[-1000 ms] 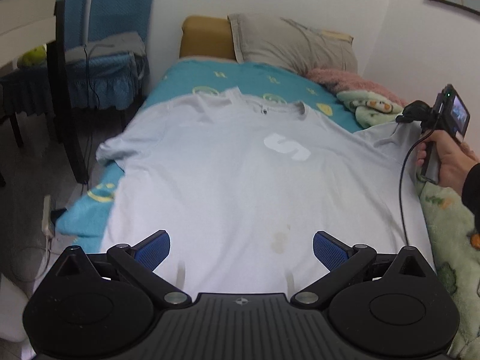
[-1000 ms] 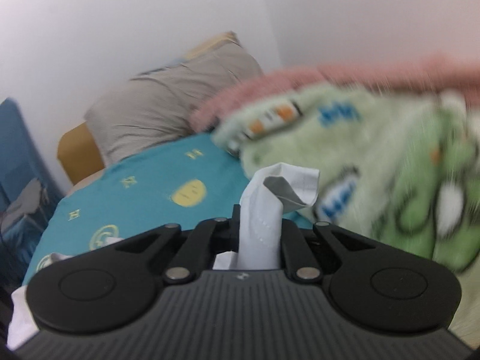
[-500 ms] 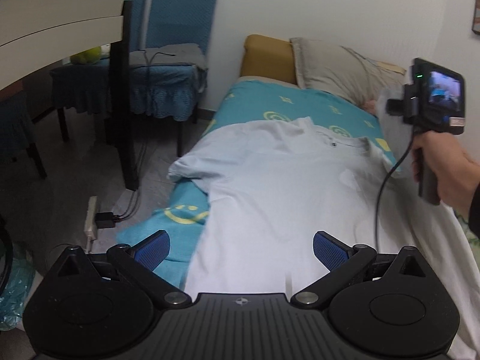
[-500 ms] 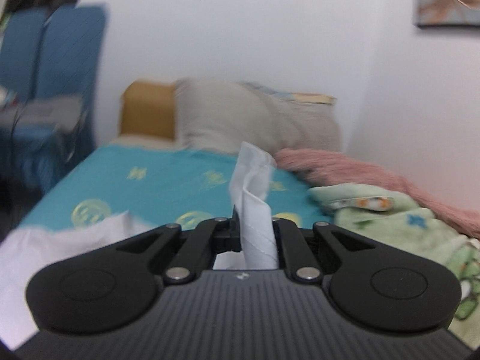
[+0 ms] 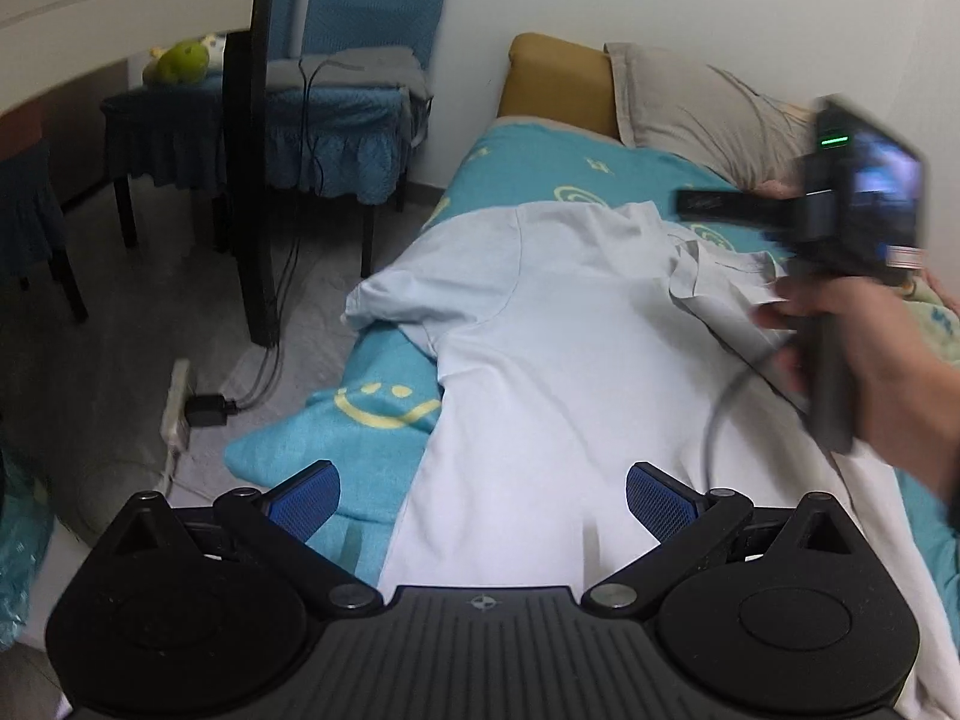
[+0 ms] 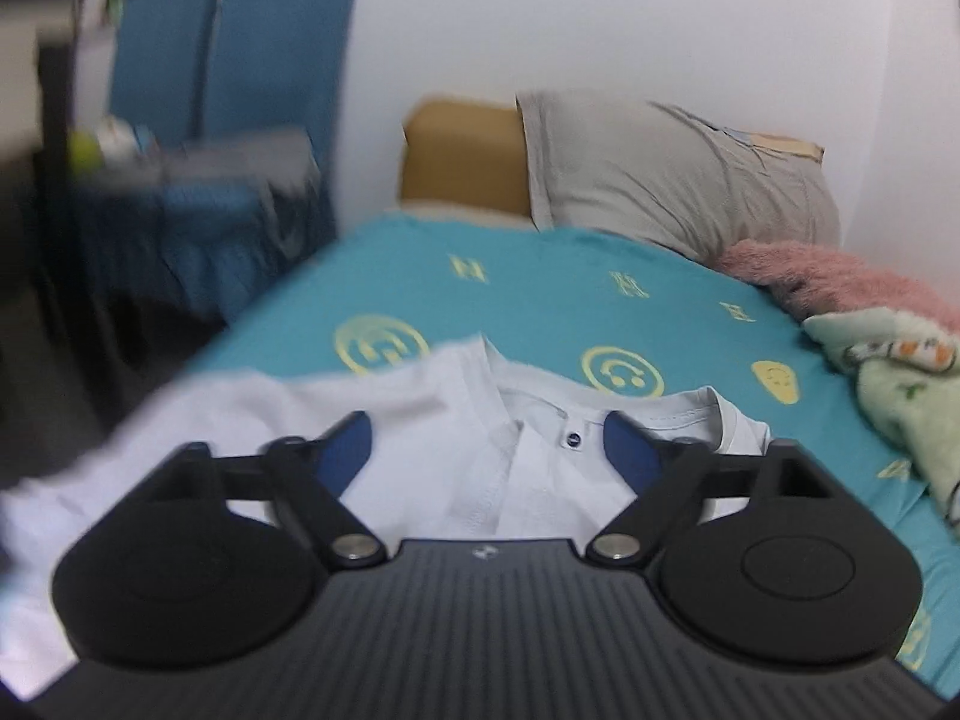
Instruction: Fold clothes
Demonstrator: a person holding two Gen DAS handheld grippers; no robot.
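White T-shirt (image 5: 540, 360) lies flat on the teal smiley-print bedsheet (image 5: 540, 162), filling the centre of the left wrist view; its far sleeve is turned over onto the body near the collar, at right of frame.

Left wrist view only: a chair (image 5: 348, 102) with a blue cover at upper left, a power strip (image 5: 177, 402) on the floor at left, and a hand (image 5: 870, 354) at right edge gripping the handle of the right gripper (image 5: 840, 210), blurred, held over the shirt's collar end.

Right wrist view only: the shirt's neckline (image 6: 630, 414) with a small dark round tag inside it, a pink fleece (image 6: 840, 276) and a green patterned blanket (image 6: 900, 390) at right. A grey pillow (image 6: 678, 180) shows in both.

Writing: none readable; tag too small.

Left gripper (image 5: 483, 495), bottom centre, points down over the shirt's near edge; jaws spread wide, nothing between the blue pads. Right gripper (image 6: 489, 444) jaws have just been opening and stand wide apart, cloth below them, none pinched.
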